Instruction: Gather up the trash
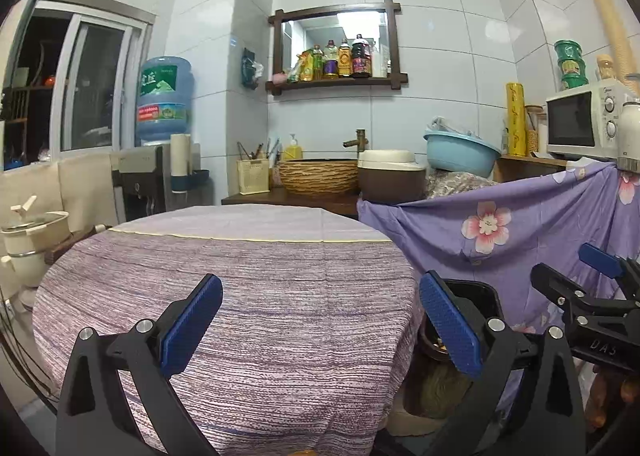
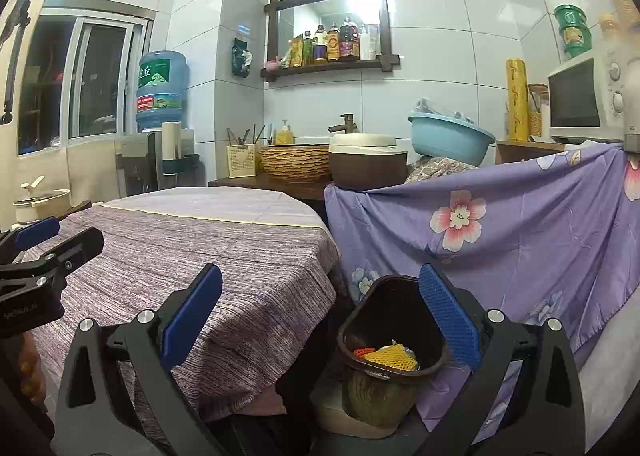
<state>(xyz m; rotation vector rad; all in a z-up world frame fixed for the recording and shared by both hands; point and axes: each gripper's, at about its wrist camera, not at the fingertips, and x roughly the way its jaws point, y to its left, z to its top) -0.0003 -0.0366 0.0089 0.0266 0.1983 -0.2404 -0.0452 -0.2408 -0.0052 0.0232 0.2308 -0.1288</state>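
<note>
Showing both grippers, left gripper (image 1: 320, 326) and right gripper (image 2: 320, 322), spread wide and empty; yellow foam mesh trash (image 2: 390, 360) lies inside dark brown plastic bin (image 2: 352, 320) beside purple-striped clothed table (image 2: 200, 256); likely light, soft; pinch an edge.

a home kitchen: tiled walls, a microwave (image 1: 580, 121), a water dispenser bottle (image 1: 164, 99), a shelf of sauce bottles (image 1: 340, 59).

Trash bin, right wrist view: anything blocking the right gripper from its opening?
Nothing visible does. The trash bin stands open-topped beside the table, yellow netting inside. The right gripper is open and empty, one finger overlapping the bin's rim in view.
</note>
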